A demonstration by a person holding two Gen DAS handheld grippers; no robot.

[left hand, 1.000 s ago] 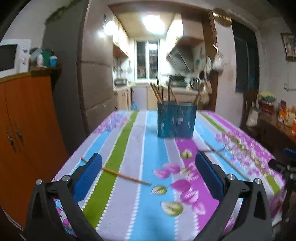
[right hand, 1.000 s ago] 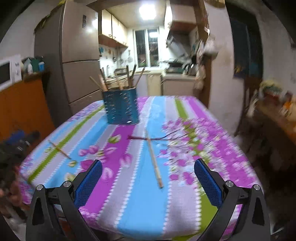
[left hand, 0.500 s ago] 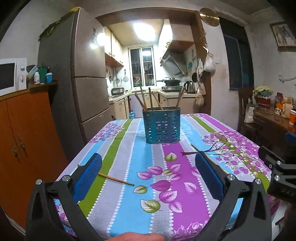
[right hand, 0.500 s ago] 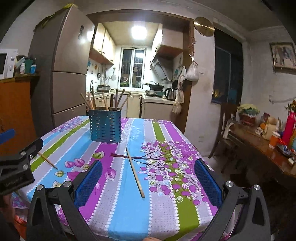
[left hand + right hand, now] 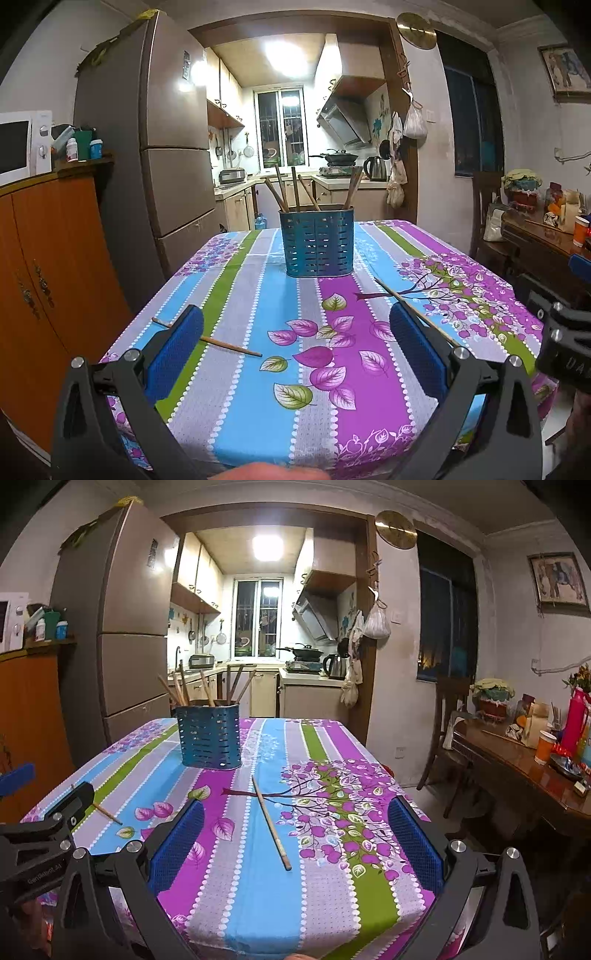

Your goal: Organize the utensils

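A blue perforated utensil holder (image 5: 317,242) with several wooden chopsticks in it stands at the far middle of the table; it also shows in the right wrist view (image 5: 209,736). One loose chopstick (image 5: 231,345) lies near the table's left front, partly behind my left fingers (image 5: 173,350). A second loose chopstick (image 5: 271,823) lies in the middle right, and shows in the left wrist view (image 5: 404,304). My left gripper (image 5: 295,350) is open and empty above the near edge. My right gripper (image 5: 295,834) is open and empty above the near right edge.
The table has a striped floral cloth (image 5: 258,406). An orange cabinet (image 5: 44,266) with a microwave stands at the left, a fridge (image 5: 173,166) behind it. A wooden side table (image 5: 524,771) with cups and bottles and a chair (image 5: 448,731) stand at the right.
Both grippers have pulled back and levelled, so the table looks farther and lower. The holder and both loose chopsticks have not moved. Both grippers stay open.
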